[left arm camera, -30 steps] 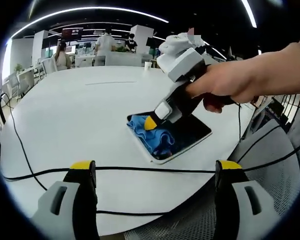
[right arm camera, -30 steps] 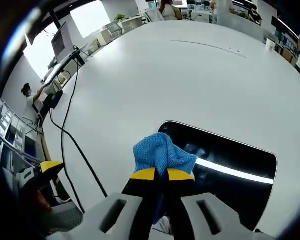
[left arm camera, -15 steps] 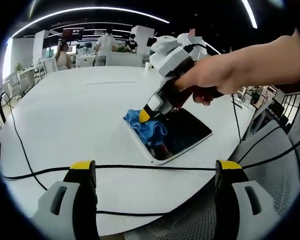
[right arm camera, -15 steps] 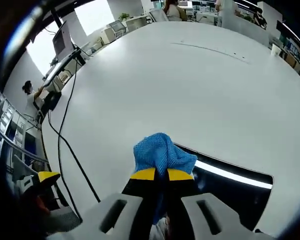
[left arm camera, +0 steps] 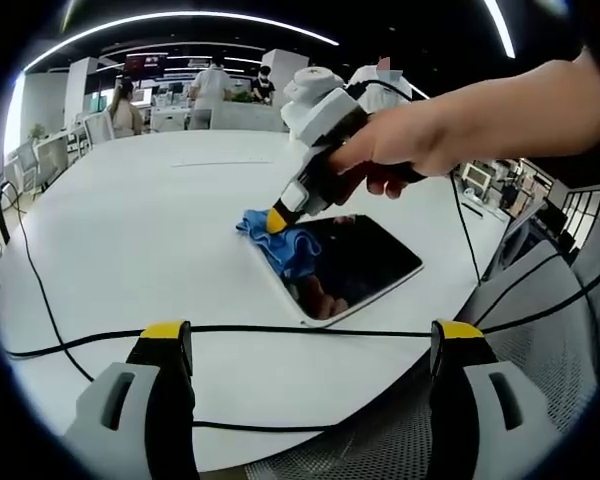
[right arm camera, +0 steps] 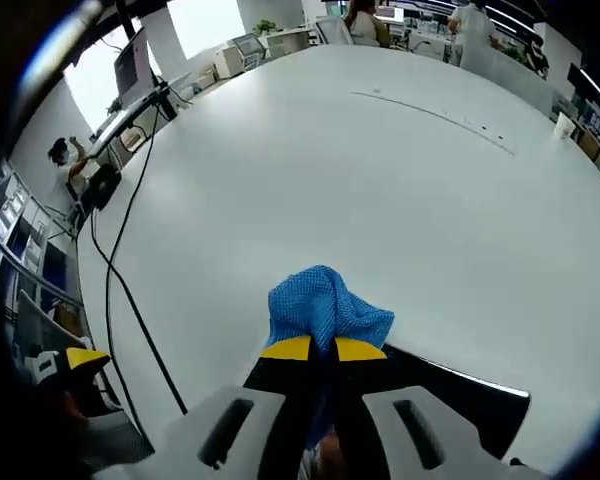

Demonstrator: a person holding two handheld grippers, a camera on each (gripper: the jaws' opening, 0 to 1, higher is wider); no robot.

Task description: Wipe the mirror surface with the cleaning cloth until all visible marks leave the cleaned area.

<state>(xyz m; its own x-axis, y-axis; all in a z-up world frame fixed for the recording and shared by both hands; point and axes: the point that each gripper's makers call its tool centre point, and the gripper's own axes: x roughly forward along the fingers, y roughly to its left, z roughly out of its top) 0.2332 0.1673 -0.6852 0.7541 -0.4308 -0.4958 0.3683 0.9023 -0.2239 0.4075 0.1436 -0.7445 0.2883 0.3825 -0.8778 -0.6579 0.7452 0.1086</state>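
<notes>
A dark rectangular mirror (left arm camera: 355, 265) with a white rim lies flat on the white table (left arm camera: 150, 230). A hand holds my right gripper (left arm camera: 277, 220), which is shut on a blue cleaning cloth (left arm camera: 280, 244) and presses it onto the mirror's far left corner. In the right gripper view the cloth (right arm camera: 325, 306) bunches above the shut yellow-tipped jaws of the right gripper (right arm camera: 324, 348), and a strip of the mirror (right arm camera: 450, 400) shows behind them. My left gripper (left arm camera: 312, 335) hovers open near the table's front edge, nothing between its fingers.
A black cable (left arm camera: 280, 335) runs across the table's front, and another cable (right arm camera: 130, 300) trails along the left side. People, chairs and desks (left arm camera: 210, 100) stand in the far background. The table edge (left arm camera: 450, 350) drops off at the lower right.
The right gripper has slid the cloth from the mirror's middle to its far left corner, baring more of the dark glass. The left gripper has not moved.
</notes>
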